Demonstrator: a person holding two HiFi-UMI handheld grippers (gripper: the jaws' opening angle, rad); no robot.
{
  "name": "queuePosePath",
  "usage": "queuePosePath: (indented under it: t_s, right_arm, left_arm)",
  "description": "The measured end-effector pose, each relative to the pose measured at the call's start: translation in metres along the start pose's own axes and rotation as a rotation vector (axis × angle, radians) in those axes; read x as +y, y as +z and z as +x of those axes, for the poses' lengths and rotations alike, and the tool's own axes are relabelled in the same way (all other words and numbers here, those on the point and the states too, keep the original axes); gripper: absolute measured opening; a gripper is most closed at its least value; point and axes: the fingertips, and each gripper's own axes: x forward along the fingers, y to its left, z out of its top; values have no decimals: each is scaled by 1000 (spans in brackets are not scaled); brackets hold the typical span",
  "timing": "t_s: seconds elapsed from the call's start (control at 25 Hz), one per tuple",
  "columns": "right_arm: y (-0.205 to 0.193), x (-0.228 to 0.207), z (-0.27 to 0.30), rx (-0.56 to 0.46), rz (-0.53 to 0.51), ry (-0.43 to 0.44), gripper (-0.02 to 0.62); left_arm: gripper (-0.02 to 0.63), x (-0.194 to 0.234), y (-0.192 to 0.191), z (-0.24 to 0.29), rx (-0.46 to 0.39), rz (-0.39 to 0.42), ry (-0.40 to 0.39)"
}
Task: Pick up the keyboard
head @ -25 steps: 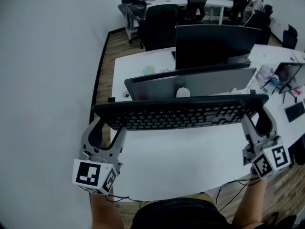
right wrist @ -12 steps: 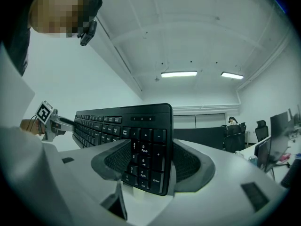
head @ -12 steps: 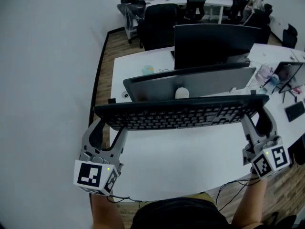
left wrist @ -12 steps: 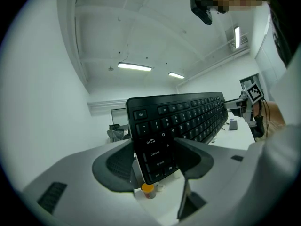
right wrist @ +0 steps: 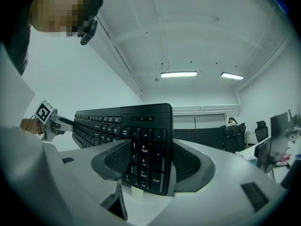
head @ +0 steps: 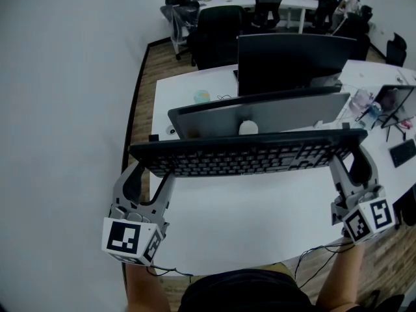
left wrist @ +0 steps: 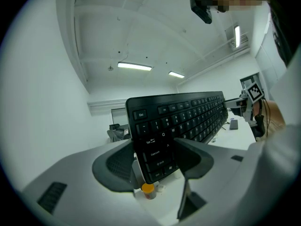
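A long black keyboard [head: 247, 153] hangs level in the air above the white desk [head: 260, 220], held at both ends. My left gripper [head: 153, 168] is shut on its left end, the pads pressing the Esc-side keys [left wrist: 155, 145]. At the other end my right gripper [head: 344, 156] is shut on the number-pad end [right wrist: 143, 161]. In the left gripper view the right gripper's marker cube [left wrist: 254, 91] shows beyond the far end of the keyboard.
Behind the keyboard stand a grey monitor back [head: 260, 112] and a black monitor [head: 292, 57]. A white mouse [head: 247, 127] lies on the desk. Bottles and small things [head: 367, 106] crowd the right side. Office chairs [head: 218, 31] stand behind. A wall runs along the left.
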Motion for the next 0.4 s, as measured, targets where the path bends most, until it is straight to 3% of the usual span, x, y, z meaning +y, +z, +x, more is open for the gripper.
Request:
queuePosePath:
  t_s: [0.4]
  right_arm:
    - [-1,0,1,8,0,-3,285]
  left_arm:
    - [264,-1,-2,1,9,1,0]
